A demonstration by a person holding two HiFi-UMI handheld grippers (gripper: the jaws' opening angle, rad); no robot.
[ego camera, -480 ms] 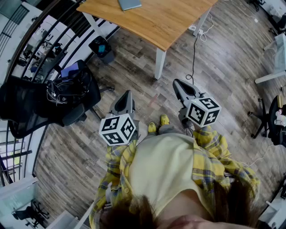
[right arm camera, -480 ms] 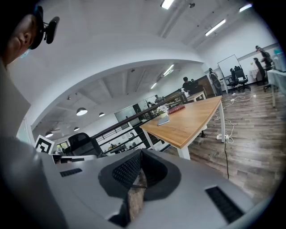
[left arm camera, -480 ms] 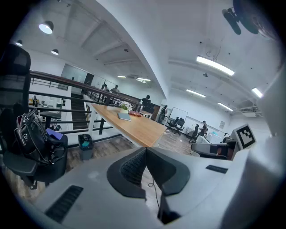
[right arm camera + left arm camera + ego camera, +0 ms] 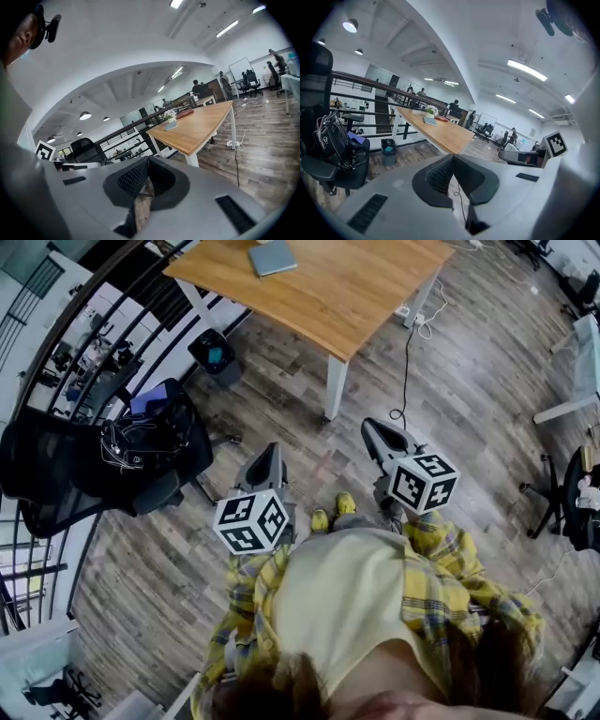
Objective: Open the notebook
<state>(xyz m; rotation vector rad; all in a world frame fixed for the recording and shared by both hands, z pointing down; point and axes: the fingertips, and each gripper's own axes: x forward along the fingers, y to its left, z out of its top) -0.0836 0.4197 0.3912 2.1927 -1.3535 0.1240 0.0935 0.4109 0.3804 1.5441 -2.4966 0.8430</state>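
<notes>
**A:** How is the light?

**B:** Even, bright indoor light. Strip lights (image 4: 527,70) and a round lamp (image 4: 349,25) on the ceiling glare white in the left gripper view. More strips (image 4: 227,28) burn out in the right gripper view.

**A:** Shadows?

**B:** Soft and faint. The wooden floor (image 4: 469,381) carries a pale sheen.

**A:** Sharpness?

**B:** The far room and the tabletop (image 4: 347,287) are fairly crisp. The left tongs (image 4: 453,159) and right tongs (image 4: 148,160), close to their lenses, look soft.

**A:** Distortion?

**B:** Strong fisheye. The railing (image 4: 94,329) bows in the head view, and both gripper views fall to black at the corners.
</notes>
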